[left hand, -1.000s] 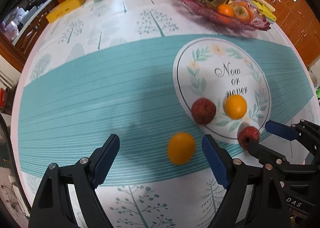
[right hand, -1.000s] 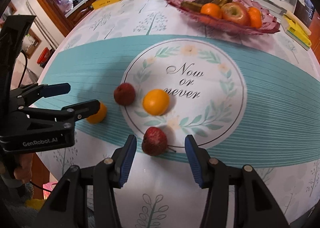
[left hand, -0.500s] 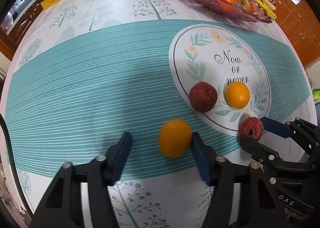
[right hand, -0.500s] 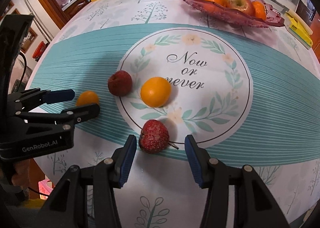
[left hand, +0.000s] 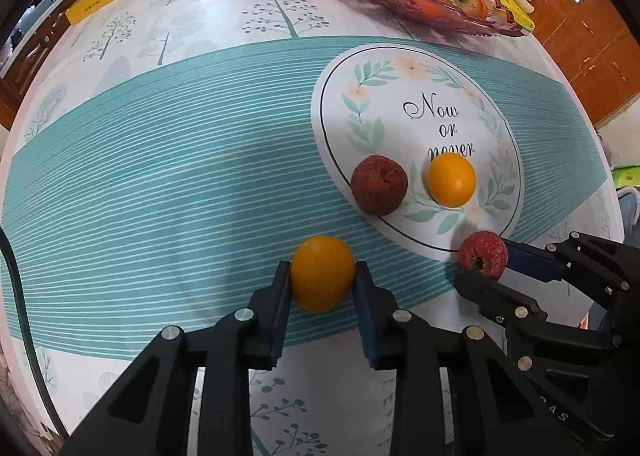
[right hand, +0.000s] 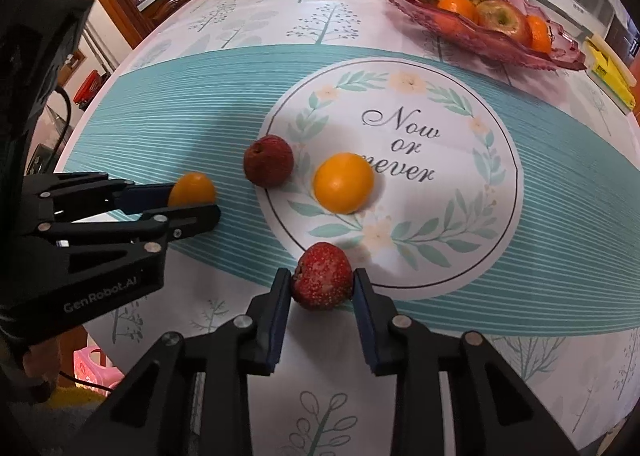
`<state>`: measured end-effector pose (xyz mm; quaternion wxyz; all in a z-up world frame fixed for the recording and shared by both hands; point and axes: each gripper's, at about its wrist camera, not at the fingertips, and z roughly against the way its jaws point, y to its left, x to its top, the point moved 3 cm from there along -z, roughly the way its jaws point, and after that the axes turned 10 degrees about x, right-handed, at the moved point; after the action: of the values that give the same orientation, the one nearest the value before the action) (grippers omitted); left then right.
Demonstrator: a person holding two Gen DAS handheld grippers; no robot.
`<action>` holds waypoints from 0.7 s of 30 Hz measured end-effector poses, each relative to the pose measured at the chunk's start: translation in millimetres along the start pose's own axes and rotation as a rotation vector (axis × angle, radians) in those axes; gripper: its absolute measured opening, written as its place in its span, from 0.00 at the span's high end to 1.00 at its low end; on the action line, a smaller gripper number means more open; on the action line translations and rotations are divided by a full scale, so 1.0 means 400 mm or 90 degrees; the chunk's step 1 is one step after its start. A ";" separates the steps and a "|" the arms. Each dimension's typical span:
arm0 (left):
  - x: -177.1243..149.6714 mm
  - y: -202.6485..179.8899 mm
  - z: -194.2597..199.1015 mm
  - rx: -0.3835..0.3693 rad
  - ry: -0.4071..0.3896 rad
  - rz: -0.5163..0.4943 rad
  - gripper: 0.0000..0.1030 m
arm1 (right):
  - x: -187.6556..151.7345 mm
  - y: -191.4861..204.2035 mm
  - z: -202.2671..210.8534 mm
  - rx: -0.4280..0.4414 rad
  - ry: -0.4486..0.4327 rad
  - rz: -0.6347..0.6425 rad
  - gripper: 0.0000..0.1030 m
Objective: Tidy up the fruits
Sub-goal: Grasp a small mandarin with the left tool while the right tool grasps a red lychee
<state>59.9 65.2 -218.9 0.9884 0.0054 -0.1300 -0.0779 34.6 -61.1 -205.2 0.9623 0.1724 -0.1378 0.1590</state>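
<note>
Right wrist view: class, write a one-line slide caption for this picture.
Right gripper shut on a red strawberry at the printed circle's edge; left gripper clamps an orange beside it.

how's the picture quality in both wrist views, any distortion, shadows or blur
Left wrist view: strong fisheye bend, dark corners; the tablecloth carries a soft broad shadow; the orange in the left hand-held gripper is sharp. Right wrist view: same bend; the red fruit is crisp, the fruit bowl slightly softer.
</note>
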 end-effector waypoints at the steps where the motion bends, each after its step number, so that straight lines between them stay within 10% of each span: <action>1: 0.000 -0.003 0.001 -0.002 0.001 -0.002 0.73 | 0.002 0.004 0.003 0.001 -0.001 0.003 0.70; 21: 0.150 -0.060 0.175 -0.022 -0.095 -0.042 0.73 | 0.078 -0.033 0.169 -0.022 -0.095 -0.001 0.70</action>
<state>95.3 32.7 -136.5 0.9727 -0.0133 -0.2020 -0.1133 53.5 -90.4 -138.0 0.9523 0.1675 -0.2113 0.1429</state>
